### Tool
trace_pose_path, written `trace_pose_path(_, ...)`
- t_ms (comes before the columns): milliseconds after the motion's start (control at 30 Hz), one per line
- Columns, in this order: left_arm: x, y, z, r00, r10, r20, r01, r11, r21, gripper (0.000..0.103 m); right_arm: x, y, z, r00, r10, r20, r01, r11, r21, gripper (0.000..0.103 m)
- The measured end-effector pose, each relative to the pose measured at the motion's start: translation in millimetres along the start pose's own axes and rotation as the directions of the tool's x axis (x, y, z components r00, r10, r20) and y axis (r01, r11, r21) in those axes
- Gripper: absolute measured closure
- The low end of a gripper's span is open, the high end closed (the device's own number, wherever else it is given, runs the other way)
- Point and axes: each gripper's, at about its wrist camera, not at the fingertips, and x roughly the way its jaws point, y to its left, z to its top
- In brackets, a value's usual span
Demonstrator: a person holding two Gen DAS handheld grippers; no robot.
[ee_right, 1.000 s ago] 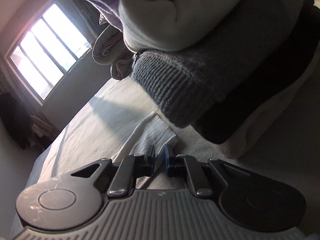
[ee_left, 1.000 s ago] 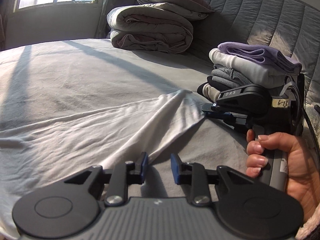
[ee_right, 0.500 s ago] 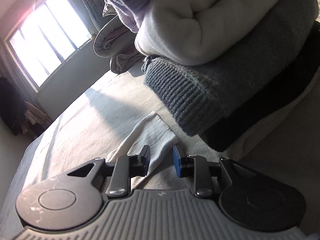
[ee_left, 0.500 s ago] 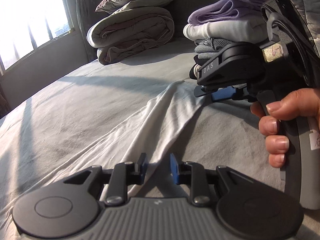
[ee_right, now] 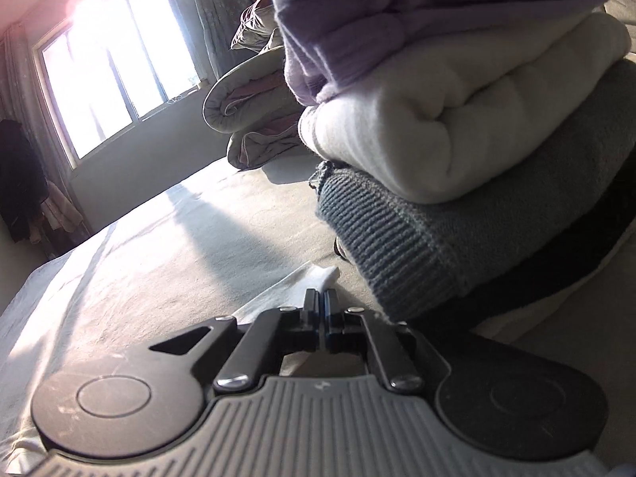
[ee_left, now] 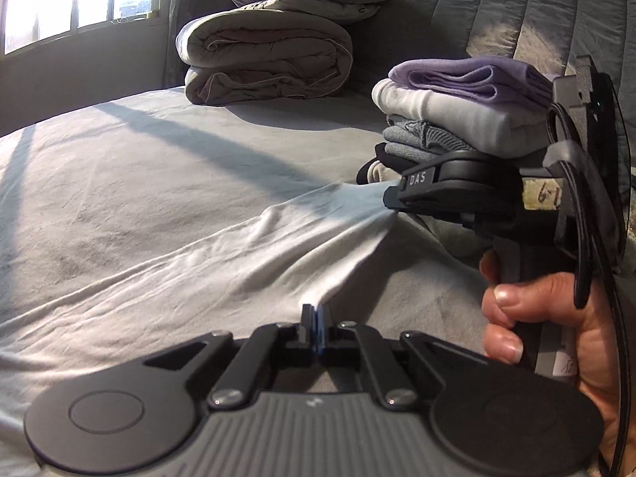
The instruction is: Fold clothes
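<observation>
While sunlight crosses the bed (ee_left: pixel 167 183), both grippers pinch one white garment (ee_left: pixel 222 262).

Lower centre, the garment lies stretched; a folded stack (ee_left: pixel 457 119) sits upper right. Right gripper (ee_left: pixel 391 202) clamps its far edge, left gripper (ee_left: pixel 316 328) its near edge, jaws together on cloth.
</observation>
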Motion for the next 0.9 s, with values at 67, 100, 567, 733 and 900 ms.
trace_pose_path(67,4,-1,0,1.0,-0.017,-0.017,0.017,1.0,-0.013,0.103,0,5,-2,0.999,-0.04,-0.003,0.04,0.998,-0.042,0.099)
trace_pose_path(100,7,-2,-1,0.999,-0.022,-0.026,0.022,1.0,-0.017,0.103,1,8,-2,0.998,-0.059,-0.006,0.059,0.997,-0.059,0.099)
trace_pose_path(567,-49,3,-7,1.0,0.022,-0.004,-0.022,1.0,0.019,0.062,-5,-29,-3,0.996,-0.034,-0.078,0.029,0.998,-0.062,0.079)
trace_pose_path(733,-89,23,-25,0.989,0.148,-0.007,-0.147,0.986,0.081,0.055,-10,-22,-4,0.993,0.047,-0.106,-0.052,0.998,-0.044,0.053)
trace_pose_path(900,-115,54,-48,0.961,0.274,-0.044,-0.268,0.957,0.114,0.048,-8,-6,-4,0.984,0.126,-0.127,-0.136,0.988,-0.07,0.053)
